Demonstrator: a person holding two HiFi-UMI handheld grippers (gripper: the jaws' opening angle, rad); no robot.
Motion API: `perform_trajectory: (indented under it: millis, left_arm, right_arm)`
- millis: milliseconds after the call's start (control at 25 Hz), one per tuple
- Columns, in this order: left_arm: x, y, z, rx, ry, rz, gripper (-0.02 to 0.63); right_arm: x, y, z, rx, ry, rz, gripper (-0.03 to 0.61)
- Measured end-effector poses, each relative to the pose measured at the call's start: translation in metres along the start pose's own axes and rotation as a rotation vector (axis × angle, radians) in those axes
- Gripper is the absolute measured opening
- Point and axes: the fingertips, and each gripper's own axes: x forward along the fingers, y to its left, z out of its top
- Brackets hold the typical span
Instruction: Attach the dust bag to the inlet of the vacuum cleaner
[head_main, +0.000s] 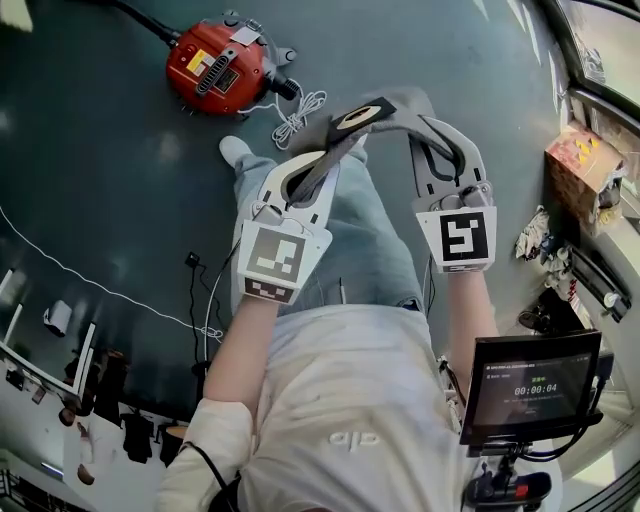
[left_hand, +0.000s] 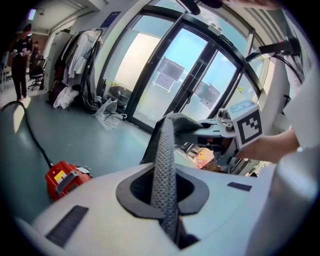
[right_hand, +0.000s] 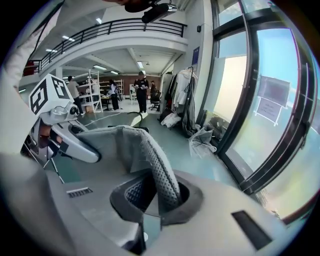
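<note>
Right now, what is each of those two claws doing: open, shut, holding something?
The left gripper: jaws shut on the grey dust bag.
The right gripper: jaws shut on the same dust bag.

The dark, glossy floor (head_main: 120, 180) carries a red vacuum cleaner (head_main: 215, 65) at eleven o'clock, with a coiled white cord (head_main: 297, 115) just beside it. A thin white cable (head_main: 90, 275) trails at nine and a cardboard box (head_main: 578, 170) sits at two.

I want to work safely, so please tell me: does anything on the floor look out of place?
A white cord lies in a loose tangle beside the red vacuum cleaner, just ahead of the person's shoe, where it might snag. Nothing looks spilled or damaged.
</note>
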Motion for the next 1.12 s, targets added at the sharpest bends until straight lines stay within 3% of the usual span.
perform_trajectory:
  millis: [200, 440, 600, 800, 1120]
  left_arm:
    - [0.083, 0.024, -0.053, -0.077, 0.001, 0.073, 0.017]
    - [0.153, 0.087, -0.171, -0.141, -0.015, 0.290, 0.017]
    - [0.190, 0.134, -0.241, -0.134, -0.041, 0.411, 0.017]
    - [0.199, 0.182, -0.296, -0.150, -0.082, 0.419, 0.017]
    - [0.184, 0.209, -0.297, -0.060, -0.089, 0.465, 0.017]
  right_arm:
    - [0.053, -0.025, -0.078, -0.061, 0.067, 0.046, 0.015]
    - [0.170, 0.020, -0.185, -0.047, 0.092, 0.174, 0.015]
    - [0.246, 0.057, -0.239, -0.085, 0.111, 0.261, 0.015]
    - [0.304, 0.094, -0.265, -0.214, 0.074, 0.360, 0.015]
    - [0.317, 0.104, -0.256, -0.243, 0.060, 0.354, 0.015]
